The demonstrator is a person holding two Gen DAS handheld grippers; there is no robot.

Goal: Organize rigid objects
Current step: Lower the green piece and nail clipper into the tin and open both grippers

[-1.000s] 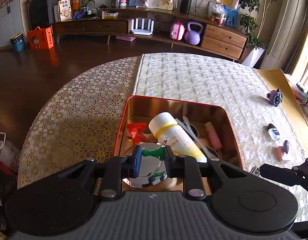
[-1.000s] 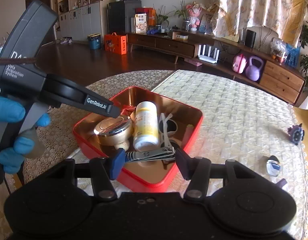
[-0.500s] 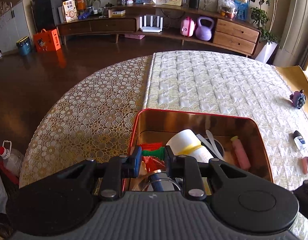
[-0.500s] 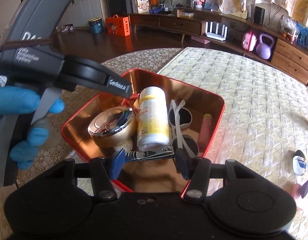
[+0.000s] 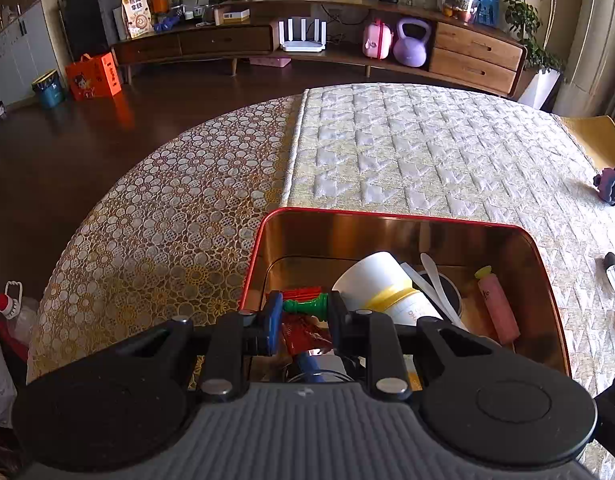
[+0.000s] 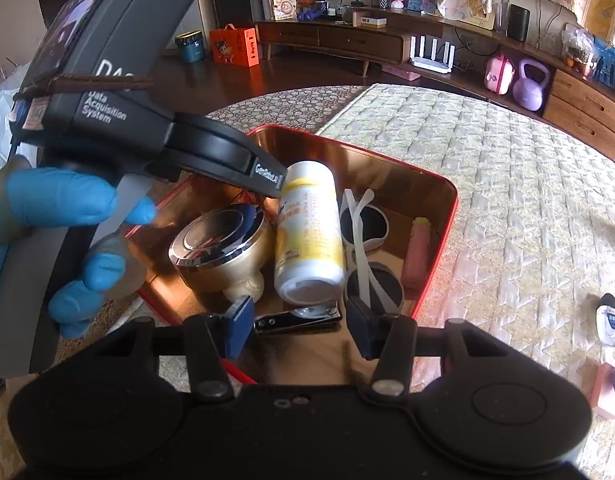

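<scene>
Down over the red tin [image 5: 545, 272], a small green chess piece [image 5: 305, 305] is squeezed sideways between the pads of the left claw [image 5: 305, 312]. A red packet [image 5: 303, 334] is seen just under that piece, inside the tin at its left side. The nail clipper [image 6: 297, 320] is seen between the pads of the right claw [image 6: 297, 322], low at the near wall of the tin; the jaws are closing, but it cannot be told whether the pads press on it. A white and yellow bottle [image 6: 309, 236] is laid on its side in the middle of the tin. A round gold case [image 6: 219, 246] is placed to its left, and white sunglasses [image 6: 365, 248] and a pink tube [image 6: 415, 254] to its right. The left claw's handle is held by a hand in a blue glove [image 6: 63, 216]. The tin is set on a table with a patterned cloth [image 5: 427, 152].
</scene>
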